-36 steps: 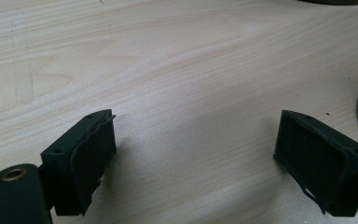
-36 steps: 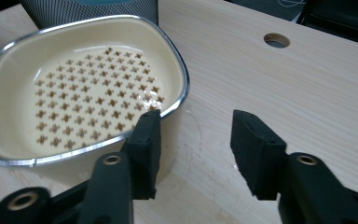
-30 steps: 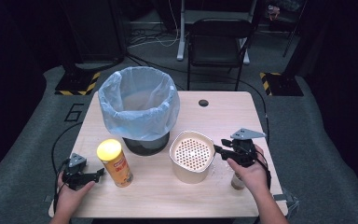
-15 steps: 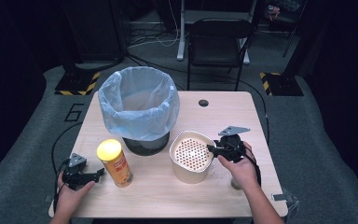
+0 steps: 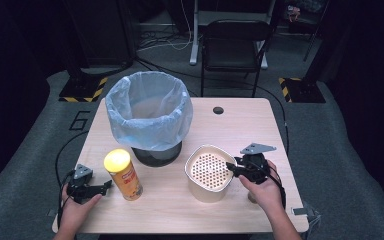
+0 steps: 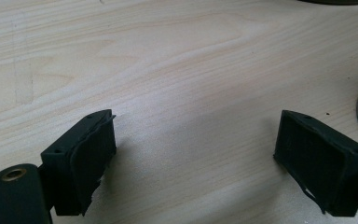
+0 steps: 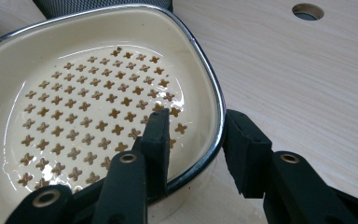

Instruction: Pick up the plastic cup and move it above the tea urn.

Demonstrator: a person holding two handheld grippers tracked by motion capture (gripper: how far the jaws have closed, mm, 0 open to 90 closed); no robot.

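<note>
- High view: a wooden table [image 5: 240, 127] carries four items, with a round hole [image 5: 218, 110] near its far edge.
- Writing: a large "6" [image 5: 80, 120] is marked on the grey floor left of the table; the label on the canister has a red panel, its text too small to read.
- Cream container [image 5: 210, 172], rounded-square with a metal-edged rim, stands upright near the table's front right. Its mouth faces up; its inner floor is perforated with rows of cross-shaped holes. Nothing lies inside.
- Right claw [image 5: 233, 169]: clenched on the container's right-hand rim. In the right gripper view, one pad [image 7: 158, 140] sits inside the wall and the other outside, the rim [image 7: 216, 116] between them. The jaws have just been closing on it.
- Left claw [image 5: 105, 185]: released, lying at the table's front left, pointing towards the canister. In the left gripper view, bare wood shows between its pads [image 6: 91, 154].
- Canister [image 5: 123, 174]: a tall tube with a yellow lid, standing upright, tilted slightly in view, just beside the left claw.
- Bin [image 5: 149, 117]: dark, lined with a pale blue bag, behind the canister and container. Contents cannot be told.
</note>
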